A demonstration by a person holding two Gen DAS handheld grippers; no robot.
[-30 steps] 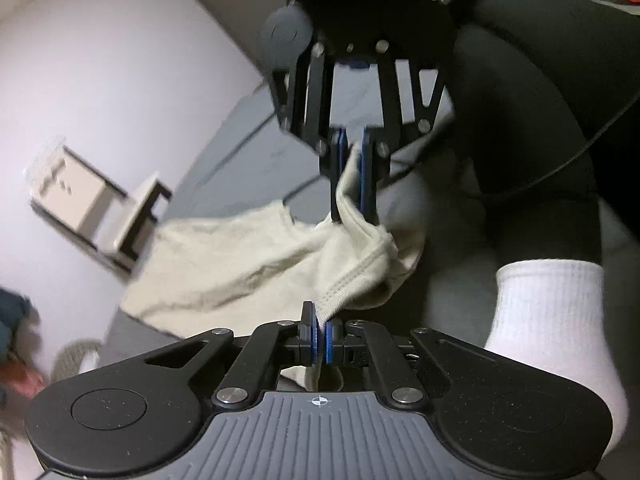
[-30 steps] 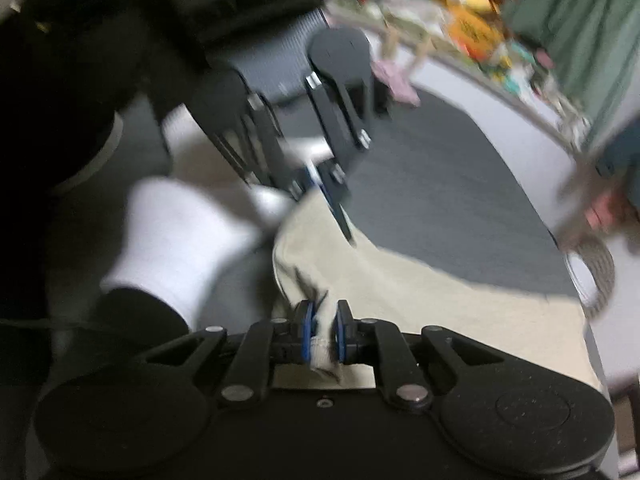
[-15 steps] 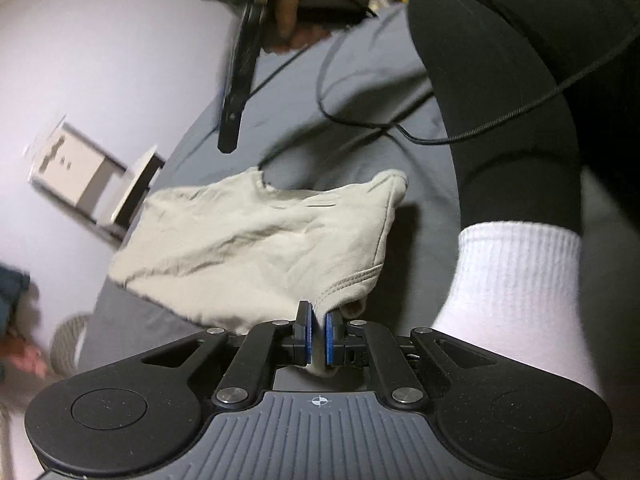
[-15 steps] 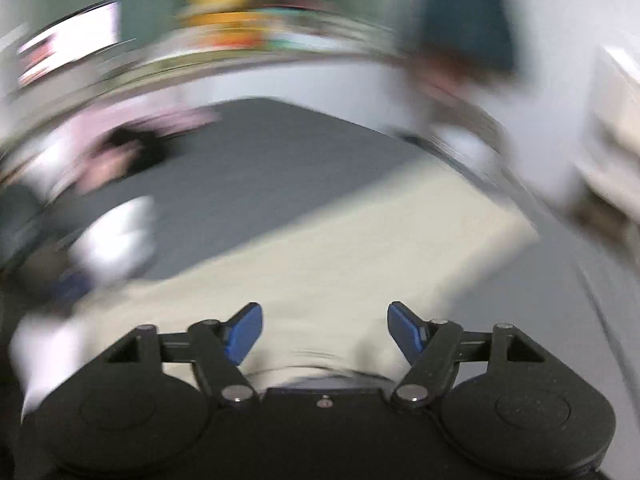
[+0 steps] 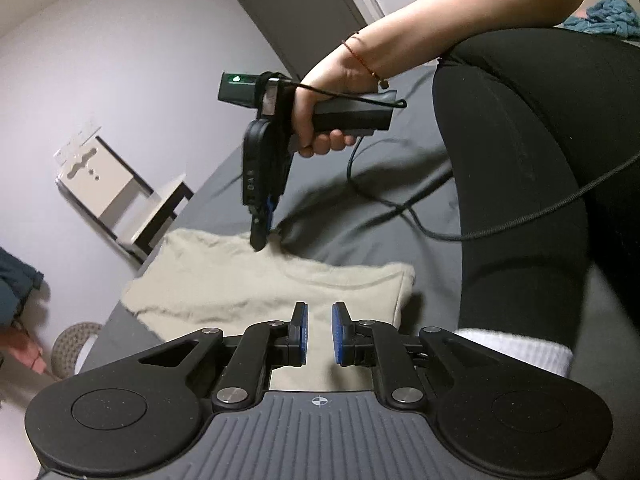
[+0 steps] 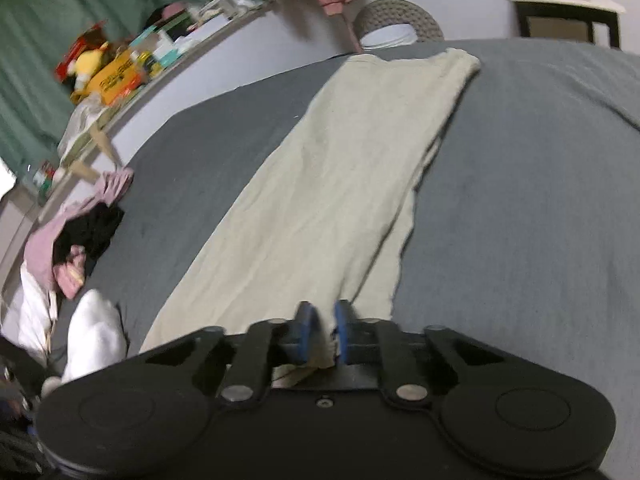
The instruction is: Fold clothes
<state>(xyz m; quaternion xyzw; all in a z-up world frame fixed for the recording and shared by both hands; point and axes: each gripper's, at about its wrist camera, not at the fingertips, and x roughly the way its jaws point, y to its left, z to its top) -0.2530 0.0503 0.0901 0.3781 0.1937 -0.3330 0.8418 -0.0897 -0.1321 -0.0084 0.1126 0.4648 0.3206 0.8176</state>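
A cream garment lies flat on the grey bed, folded into a long strip. My left gripper hovers just above its near end, slightly open, with nothing pinched between the blue pads. A hand holds my right gripper pointing down at the garment's far edge. In the right wrist view, the right gripper has closed on a bunch of that edge, and cream fabric shows between and below its fingers.
The person's black-clad leg and white sock rest beside the garment, and a black cable crosses the bed. A pile of pink and black clothes sits at the bed's left side. A woven basket and a small table stand beyond the edge.
My left gripper has let go of the hem and opened. The right gripper, wide open half a second ago, has swung to the other end and closed on the garment, which now lies flat.
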